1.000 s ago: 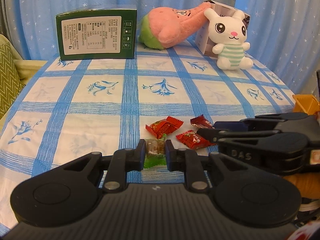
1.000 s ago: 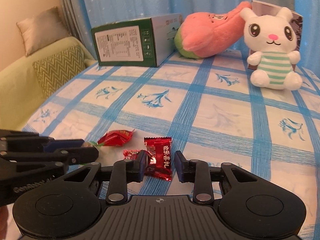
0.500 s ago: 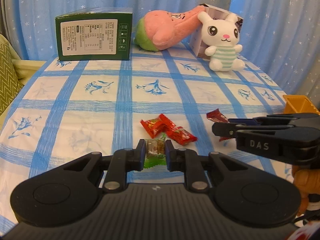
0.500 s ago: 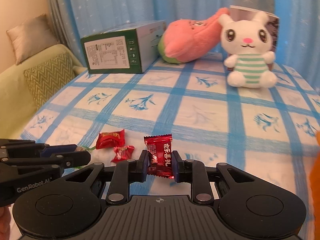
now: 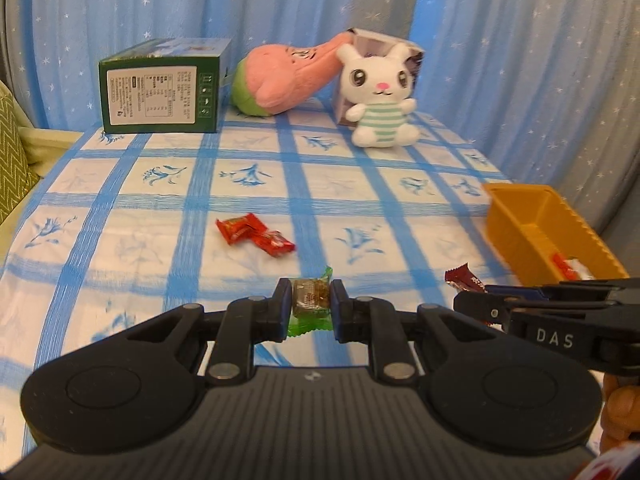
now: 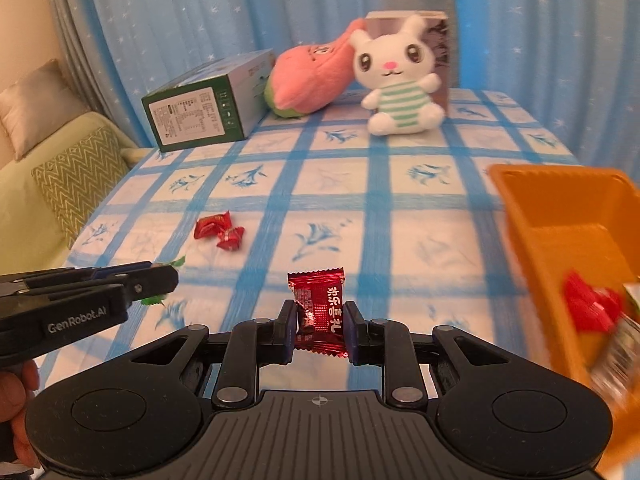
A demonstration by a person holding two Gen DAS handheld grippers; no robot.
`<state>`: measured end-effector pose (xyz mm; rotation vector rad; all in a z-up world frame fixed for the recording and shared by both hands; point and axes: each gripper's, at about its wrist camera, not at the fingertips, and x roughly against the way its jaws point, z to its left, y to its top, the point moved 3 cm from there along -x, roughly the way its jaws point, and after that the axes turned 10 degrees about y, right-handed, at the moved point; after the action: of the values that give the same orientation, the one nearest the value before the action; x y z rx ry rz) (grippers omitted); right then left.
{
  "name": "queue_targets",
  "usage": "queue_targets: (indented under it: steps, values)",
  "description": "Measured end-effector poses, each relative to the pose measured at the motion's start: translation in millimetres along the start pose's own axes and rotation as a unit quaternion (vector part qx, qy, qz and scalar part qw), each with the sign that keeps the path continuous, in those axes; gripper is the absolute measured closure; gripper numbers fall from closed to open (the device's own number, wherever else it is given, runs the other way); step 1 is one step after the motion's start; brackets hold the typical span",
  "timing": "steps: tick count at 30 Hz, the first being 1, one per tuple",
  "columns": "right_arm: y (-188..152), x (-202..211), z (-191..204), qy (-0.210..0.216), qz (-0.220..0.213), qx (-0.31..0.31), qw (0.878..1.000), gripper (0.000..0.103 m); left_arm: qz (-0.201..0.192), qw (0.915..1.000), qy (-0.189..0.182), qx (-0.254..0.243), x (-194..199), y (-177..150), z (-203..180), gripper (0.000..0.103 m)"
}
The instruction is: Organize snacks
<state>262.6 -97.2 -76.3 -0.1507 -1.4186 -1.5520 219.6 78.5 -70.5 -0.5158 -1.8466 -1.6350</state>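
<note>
While both grippers carry a sweet apiece, neither has reached the orange tray [image 5: 532,220] at the right edge of the table, where a few wrapped snacks already lie at its near end. The left gripper [image 5: 311,304] is narrowed on a green-wrapped candy [image 5: 311,299], pinched across its brown middle so the twisted green ends stick out freely; its long axis runs near to far, one tail pointing away toward the plush toys and the other back toward the camera. The right gripper [image 6: 320,328] is clamped on a dark red candy [image 6: 320,312], held by its side edges with the printed face toward the lens, its long axis roughly upright and its crimped top edge pointing up and slightly far. Holding each by the body and not the loose wrapper ends looks like the safer grip for the carry. Two red candies [image 5: 254,234] lie touching on the checked tablecloth [image 5: 120,248], left of centre, waiting to be gathered. Behind them a green box [image 5: 160,88], a pink plush [image 5: 288,80] and a white rabbit [image 5: 380,96] line the far edge
</note>
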Motion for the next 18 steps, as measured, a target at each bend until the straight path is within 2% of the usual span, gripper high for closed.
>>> queue_targets:
  steps: [9,18]
  values:
    - [-28,80,2,-0.013,-0.025,-0.024,0.999,0.079,-0.005,0.9999,-0.012,0.006,71,-22,-35,0.085]
    - [-53,135,5,-0.022,-0.038,-0.027,0.999,0.079,-0.004,0.9998,-0.021,0.0,114,-41,-61,0.085]
